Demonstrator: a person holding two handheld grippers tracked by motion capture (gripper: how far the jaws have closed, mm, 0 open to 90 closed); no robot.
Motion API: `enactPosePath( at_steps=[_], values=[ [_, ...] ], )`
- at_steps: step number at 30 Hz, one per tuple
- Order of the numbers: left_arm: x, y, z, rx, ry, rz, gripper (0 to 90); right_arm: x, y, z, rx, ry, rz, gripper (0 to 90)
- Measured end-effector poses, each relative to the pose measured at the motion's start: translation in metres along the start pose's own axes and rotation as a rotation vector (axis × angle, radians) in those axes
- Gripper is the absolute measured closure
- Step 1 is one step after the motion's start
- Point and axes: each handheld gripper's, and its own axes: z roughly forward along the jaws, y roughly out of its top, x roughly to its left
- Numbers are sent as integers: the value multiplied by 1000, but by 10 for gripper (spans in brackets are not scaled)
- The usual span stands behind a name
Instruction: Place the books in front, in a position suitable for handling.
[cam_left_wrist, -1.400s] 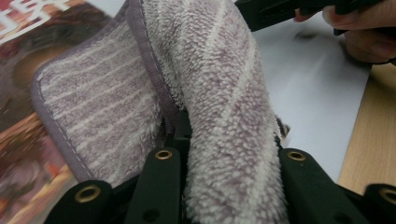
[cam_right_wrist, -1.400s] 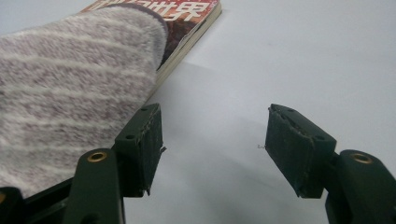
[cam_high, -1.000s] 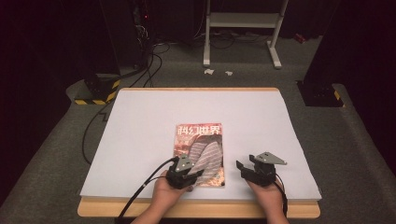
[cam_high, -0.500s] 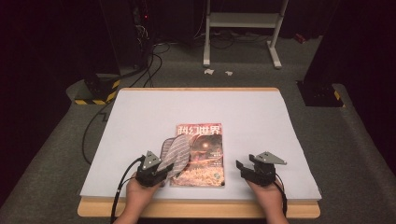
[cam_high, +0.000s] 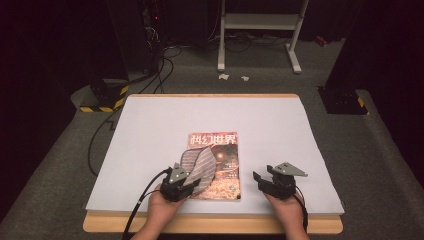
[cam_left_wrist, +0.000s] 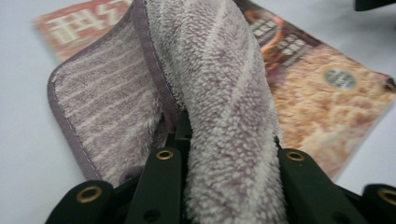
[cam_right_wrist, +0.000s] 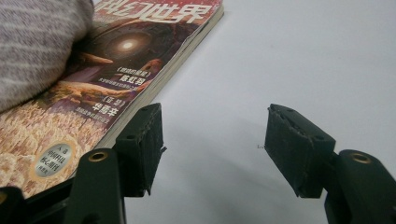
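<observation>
A magazine (cam_high: 221, 165) with an orange-red cover lies on the white table sheet (cam_high: 150, 130), near the front edge. A striped grey-mauve towel (cam_high: 197, 167) lies draped across the magazine's left half. My left gripper (cam_high: 181, 184) is shut on the towel's near end; in the left gripper view the thick folded towel (cam_left_wrist: 224, 107) bulges up between the two jaws, with the magazine (cam_left_wrist: 322, 93) behind it. My right gripper (cam_high: 265, 181) rests on the sheet just right of the magazine, open, with nothing between its fingers; the magazine's (cam_right_wrist: 135, 60) edge runs by its left finger (cam_right_wrist: 142, 140).
The white sheet covers a wooden table (cam_high: 210, 225) whose front edge shows under my hands. Black cables (cam_high: 100, 145) trail off the table's left side. A white metal stand (cam_high: 257, 30) and dark equipment stand on the floor beyond.
My left gripper, with the towel in it, swung out to the left of the magazine and has come back right over its lower left corner. The right gripper has stayed put.
</observation>
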Motion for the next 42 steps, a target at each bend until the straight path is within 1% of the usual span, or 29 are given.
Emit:
enactPosePath(
  at_steps=[1, 2, 4, 5, 6, 10, 11, 12, 13, 14, 16, 20, 21, 26, 27, 28, 29, 30, 31, 32, 33, 34, 35, 36, 37, 38, 39, 40, 42],
  values=[
    [-10, 5, 7, 6, -19, 25, 713, 0, 0, 0, -1, 0, 0, 368],
    [-10, 5, 7, 6, -19, 25, 713, 0, 0, 0, -1, 0, 0, 368],
    [-21, 11, 14, 10, -43, 43, 713, -2, 0, -1, -3, -3, 2, 369],
    [-31, 17, 22, 19, -63, 69, 713, -2, 0, -2, -4, -4, 8, 369],
    [-31, 17, 22, 19, -63, 69, 713, -3, 0, -2, -6, -5, 6, 369],
    [-54, 28, 36, 25, -112, 104, 713, -4, 0, -3, -7, -6, 8, 368],
    [-65, 32, 41, 28, -132, 124, 713, -4, 0, -3, -9, -6, 8, 369],
    [-70, 34, 44, 29, -136, 135, 713, -5, 0, -3, -8, -5, 9, 368],
    [-70, 34, 44, 29, -136, 135, 712, -5, 0, -3, -8, -5, 9, 368],
    [-75, 36, 46, 31, -136, 150, 712, -5, 0, -3, -8, -5, 11, 368],
    [-78, 37, 48, 31, -136, 158, 712, -5, 0, -3, -8, -5, 11, 369],
    [-75, 35, 46, 26, -124, 163, 713, -4, 0, -3, -8, -3, 7, 368],
    [-70, 33, 44, 23, -118, 151, 713, -4, 0, -3, -9, -4, 7, 368],
    [-53, 25, 35, 17, -88, 127, 715, -4, 0, -4, -11, -6, 8, 368],
    [-53, 25, 35, 17, -88, 127, 715, -4, 0, -4, -11, -6, 8, 368],
    [-49, 23, 32, 17, -79, 123, 715, -4, 0, -4, -11, -6, 8, 368],
    [-40, 18, 26, 14, -59, 110, 716, -4, 0, -3, -9, -6, 7, 369],
    [-34, 16, 23, 13, -50, 100, 716, -4, 0, -3, -10, -7, 7, 369],
    [-34, 16, 23, 13, -50, 100, 716, -4, 0, -3, -10, -7, 7, 369],
    [-23, 11, 17, 9, -27, 74, 716, -4, 0, -3, -9, -6, 8, 369],
    [-17, 8, 13, 7, -19, 64, 716, -4, 0, -3, -9, -7, 8, 369],
    [-17, 8, 13, 7, -19, 64, 716, -4, 0, -3, -9, -7, 8, 369],
    [-7, 3, 6, 2, 2, 41, 717, -4, 0, -3, -9, -7, 7, 369],
    [-7, 3, 6, 2, 2, 41, 717, -4, 0, -3, -9, -7, 7, 369],
    [2, -2, -1, -3, 20, 18, 717, -4, 0, -3, -9, -9, 7, 368],
    [2, -2, -1, -3, 20, 18, 717, -4, 0, -3, -9, -9, 7, 368],
    [7, -5, -4, -3, 29, 11, 717, -4, 0, -3, -8, -9, 9, 369],
    [14, -8, -10, -4, 47, -3, 717, -4, 0, -3, -7, -9, 8, 368],
    [17, -10, -12, -7, 52, -11, 718, -4, 0, -3, -7, -10, 7, 368]
  ],
)
